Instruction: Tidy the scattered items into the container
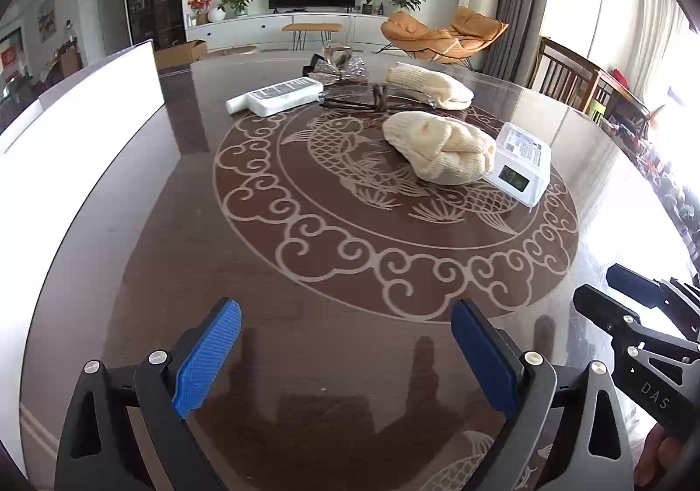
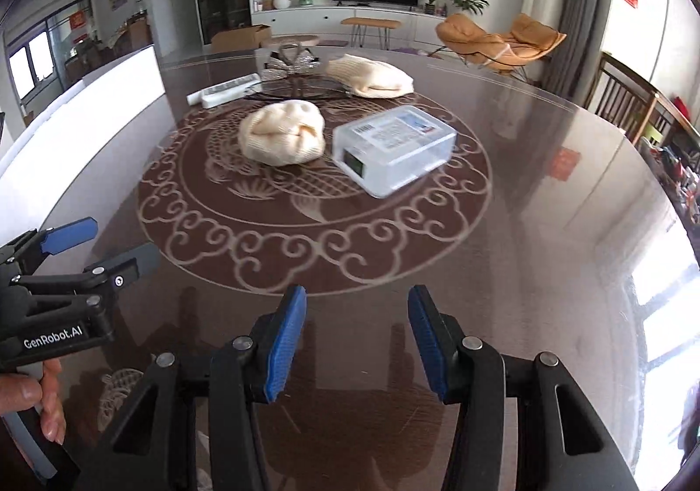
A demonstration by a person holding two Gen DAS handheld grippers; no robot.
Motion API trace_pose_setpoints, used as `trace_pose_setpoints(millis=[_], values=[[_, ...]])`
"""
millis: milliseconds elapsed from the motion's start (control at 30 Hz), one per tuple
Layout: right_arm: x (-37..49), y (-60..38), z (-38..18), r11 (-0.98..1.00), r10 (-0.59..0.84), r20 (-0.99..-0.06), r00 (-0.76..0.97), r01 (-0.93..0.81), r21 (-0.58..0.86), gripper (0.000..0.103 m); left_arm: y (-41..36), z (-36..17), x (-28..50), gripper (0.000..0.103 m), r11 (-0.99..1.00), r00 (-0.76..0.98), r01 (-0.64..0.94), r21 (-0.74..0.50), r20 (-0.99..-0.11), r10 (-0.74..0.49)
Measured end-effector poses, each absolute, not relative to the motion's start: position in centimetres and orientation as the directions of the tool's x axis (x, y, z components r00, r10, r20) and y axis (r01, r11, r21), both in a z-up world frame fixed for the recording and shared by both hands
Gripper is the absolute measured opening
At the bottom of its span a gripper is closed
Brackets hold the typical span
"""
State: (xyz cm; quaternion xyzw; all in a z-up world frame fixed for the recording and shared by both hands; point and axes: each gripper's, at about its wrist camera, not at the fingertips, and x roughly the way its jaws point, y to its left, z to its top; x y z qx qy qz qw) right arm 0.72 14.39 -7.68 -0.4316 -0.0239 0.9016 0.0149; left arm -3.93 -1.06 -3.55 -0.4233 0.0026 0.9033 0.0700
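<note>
A cream knitted bundle [image 1: 439,147] lies folded at the table's middle, its side touching a clear lidded plastic box [image 1: 520,163] with a printed label. Behind them lie dark-framed glasses [image 1: 376,99], a second cream knit piece [image 1: 431,86], a white remote-like device [image 1: 275,96] and a silvery bow [image 1: 343,71] (details blurred). A large white container [image 1: 74,132] stands at the left edge.

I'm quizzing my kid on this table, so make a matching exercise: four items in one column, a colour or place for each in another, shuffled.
1. bunched knitted cloth
2. clear plastic labelled box
3. long white remote-like device
4. left hand-held gripper

A. blue pads
B. right of the bunched cloth
C. cream, over the fish motif
D. far left of the items

Pairs: 1-C, 2-B, 3-D, 4-A
</note>
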Motion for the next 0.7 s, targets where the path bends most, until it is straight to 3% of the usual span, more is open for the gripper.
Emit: trace_pose_setpoints(millis=[200,367,700], values=[[1.2,16.7,-8.5,-0.995,0.069,-0.786,-0.614,-0.097,-0.011,0.05,0.9,-4.4,-5.6,0.098,-0.988,-0.583,-0.156,0.003,-0.807,0.089],[1.1,16.3,-8.6,-0.996,0.065,-0.781,-0.621,-0.092,-0.01,0.051,1.1,-4.7,-5.6,0.103,-0.985,-0.58,-0.173,0.004,-0.809,0.099],[0.8,15.8,-8.6,-0.997,0.05,-0.785,-0.617,-0.075,-0.004,0.06,1.2,-4.7,-5.6,0.103,-0.982,-0.574,-0.187,0.002,-0.812,0.108]])
